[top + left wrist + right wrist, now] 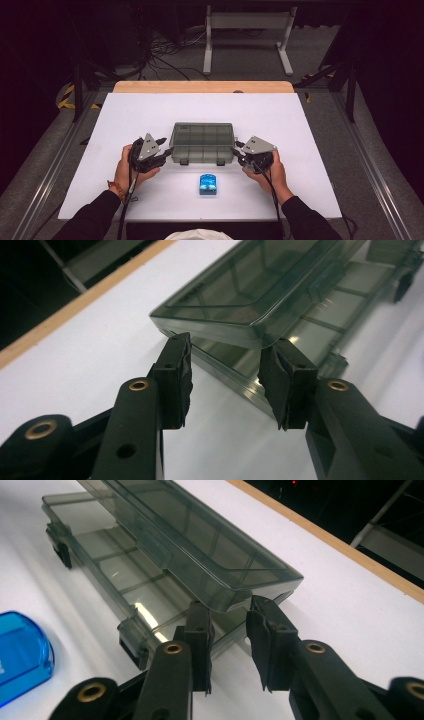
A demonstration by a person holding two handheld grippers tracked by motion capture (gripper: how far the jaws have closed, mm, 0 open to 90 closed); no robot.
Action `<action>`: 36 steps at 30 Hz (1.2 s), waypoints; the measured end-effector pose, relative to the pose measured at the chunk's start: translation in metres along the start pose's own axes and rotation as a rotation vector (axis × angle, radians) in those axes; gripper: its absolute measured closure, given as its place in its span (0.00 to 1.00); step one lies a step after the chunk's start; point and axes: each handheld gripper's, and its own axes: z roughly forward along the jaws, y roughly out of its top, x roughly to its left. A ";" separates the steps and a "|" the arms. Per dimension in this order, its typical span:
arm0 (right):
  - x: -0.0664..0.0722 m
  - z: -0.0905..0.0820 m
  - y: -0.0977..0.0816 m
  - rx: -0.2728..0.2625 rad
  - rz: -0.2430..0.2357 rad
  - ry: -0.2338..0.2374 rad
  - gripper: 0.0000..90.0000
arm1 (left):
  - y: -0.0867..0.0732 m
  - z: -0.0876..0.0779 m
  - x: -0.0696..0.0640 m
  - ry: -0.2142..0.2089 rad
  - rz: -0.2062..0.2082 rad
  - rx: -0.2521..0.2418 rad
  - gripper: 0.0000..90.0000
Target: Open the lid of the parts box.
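box: smoky see-through plastic box (202, 141) sits between both grippers, lid lifted a bit | left gripper (225, 377): jaws spread at lid corner | right gripper (227, 637): jaws spread, same | risk: loose lid may slip and drop shut

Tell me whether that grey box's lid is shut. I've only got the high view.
Observer: Not shut. The left gripper view shows the lid raised off the base, with a gap along its front edge.
Operator: Is the left gripper holding it?
Observer: No grip that I can see. The left gripper has its jaws apart, with the lid's corner just ahead between them.
Operator: And the right?
Observer: The right gripper is the same, with its jaws apart at the lid's other front corner, seen in its own view.
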 end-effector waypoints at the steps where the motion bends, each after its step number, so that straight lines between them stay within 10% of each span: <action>1: 0.000 0.000 0.000 0.000 0.000 0.000 0.80 | 0.000 0.000 0.000 0.000 0.000 0.000 0.63; 16: -0.014 -0.003 0.028 0.000 -0.076 -0.067 0.71 | 0.024 -0.001 0.016 0.015 0.037 -0.042 0.68; 36: -0.037 0.009 0.062 -0.005 -0.006 -0.020 0.75 | 0.050 0.002 0.038 -0.001 0.045 -0.052 0.85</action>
